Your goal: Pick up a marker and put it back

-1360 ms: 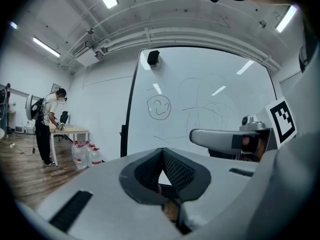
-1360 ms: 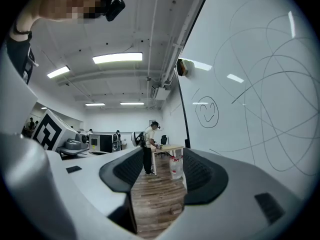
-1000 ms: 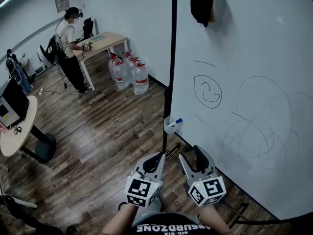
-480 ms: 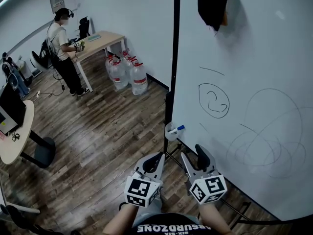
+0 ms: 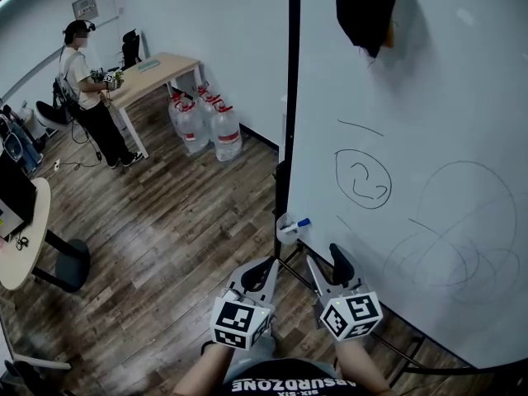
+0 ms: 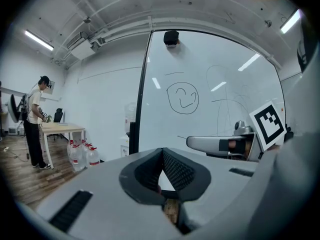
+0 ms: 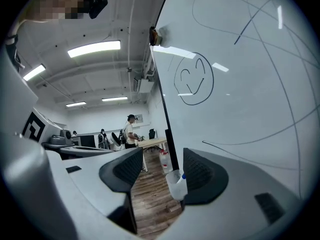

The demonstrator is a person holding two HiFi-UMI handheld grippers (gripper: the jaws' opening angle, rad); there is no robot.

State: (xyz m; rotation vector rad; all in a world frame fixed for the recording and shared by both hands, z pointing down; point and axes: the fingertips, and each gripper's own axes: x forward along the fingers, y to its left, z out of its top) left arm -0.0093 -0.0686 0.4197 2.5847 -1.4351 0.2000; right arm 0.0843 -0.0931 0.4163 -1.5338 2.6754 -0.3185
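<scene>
Marker [image 5: 302,222] in cup [image 5: 285,233], untouched.
Likely light, stiff, slick; grip blue cap end. Left tongs [image 5: 266,267] clenched empty, right tongs [image 5: 328,261] released.

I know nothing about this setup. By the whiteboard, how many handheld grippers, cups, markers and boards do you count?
Grey handheld two-jaw grippers: 2 (left gripper, right gripper)
Clear plastic cup on the board frame: 1
Blue-capped marker in that cup: 1
White whiteboard with scribbles: 1
Total: 5
</scene>
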